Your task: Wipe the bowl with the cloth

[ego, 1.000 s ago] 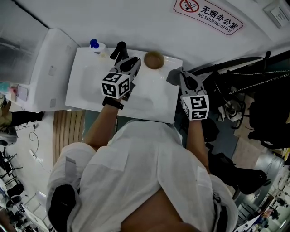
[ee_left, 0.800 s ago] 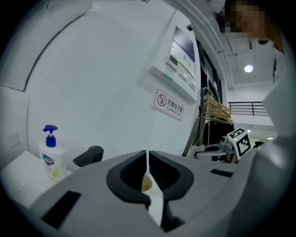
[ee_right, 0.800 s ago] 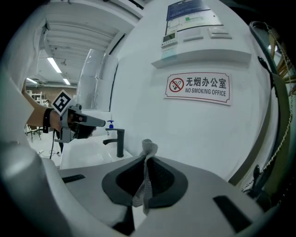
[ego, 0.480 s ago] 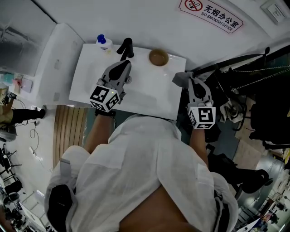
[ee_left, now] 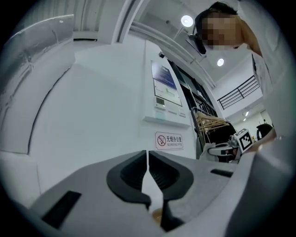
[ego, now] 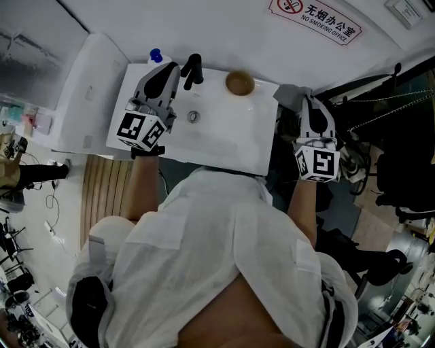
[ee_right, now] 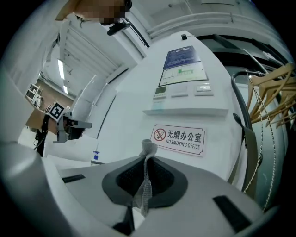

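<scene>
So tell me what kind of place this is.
Probably a washbasin corner in an office: a white sink with a black faucet, a blue-capped bottle beside it, and a no-smoking-office sign on the wall.

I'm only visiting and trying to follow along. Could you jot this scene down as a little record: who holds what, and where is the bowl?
Place: white sink with a black tap
Bowl: brown, on the sink's back edge, right of the tap
Left tongs: shut, empty, over the sink's left part by the tap
Right tongs: shut on a grey cloth, off the sink's right side
Wiping: cloth and bowl are apart
</scene>
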A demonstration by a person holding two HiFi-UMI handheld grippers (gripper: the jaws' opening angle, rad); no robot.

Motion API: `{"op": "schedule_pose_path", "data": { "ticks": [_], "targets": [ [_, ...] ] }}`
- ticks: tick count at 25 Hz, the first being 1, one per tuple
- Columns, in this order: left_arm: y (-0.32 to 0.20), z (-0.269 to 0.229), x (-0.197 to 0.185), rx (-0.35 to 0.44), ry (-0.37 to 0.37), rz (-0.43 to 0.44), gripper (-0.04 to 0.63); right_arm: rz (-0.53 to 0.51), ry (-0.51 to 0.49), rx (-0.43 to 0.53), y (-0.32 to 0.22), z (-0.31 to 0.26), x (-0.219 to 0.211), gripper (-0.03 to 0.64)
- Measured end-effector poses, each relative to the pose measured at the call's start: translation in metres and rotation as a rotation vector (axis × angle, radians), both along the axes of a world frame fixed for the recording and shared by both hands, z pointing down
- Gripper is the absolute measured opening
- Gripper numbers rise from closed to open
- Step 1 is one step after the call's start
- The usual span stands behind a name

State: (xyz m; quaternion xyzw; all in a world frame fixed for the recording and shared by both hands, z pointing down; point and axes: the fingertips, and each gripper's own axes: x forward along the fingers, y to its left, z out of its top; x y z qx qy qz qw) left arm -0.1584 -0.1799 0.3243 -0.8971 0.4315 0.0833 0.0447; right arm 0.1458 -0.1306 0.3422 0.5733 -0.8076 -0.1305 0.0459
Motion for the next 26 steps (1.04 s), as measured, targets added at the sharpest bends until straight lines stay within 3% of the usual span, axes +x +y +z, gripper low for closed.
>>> {"op": "schedule_pose_path", "data": {
  "ticks": [4,26],
  "targets": [
    [-0.005,-0.015,-0.007,0.033,0.013,-0.011,0.021,0.027,0.005,0.021,-0.002,-0.012,0.005,0.031],
    [-0.007,-0.011,-0.005,0.012,0.035,0.013,0.021,0.029,0.021,0.021,-0.005,-0.015,-0.005,0.031]
  ]
}}
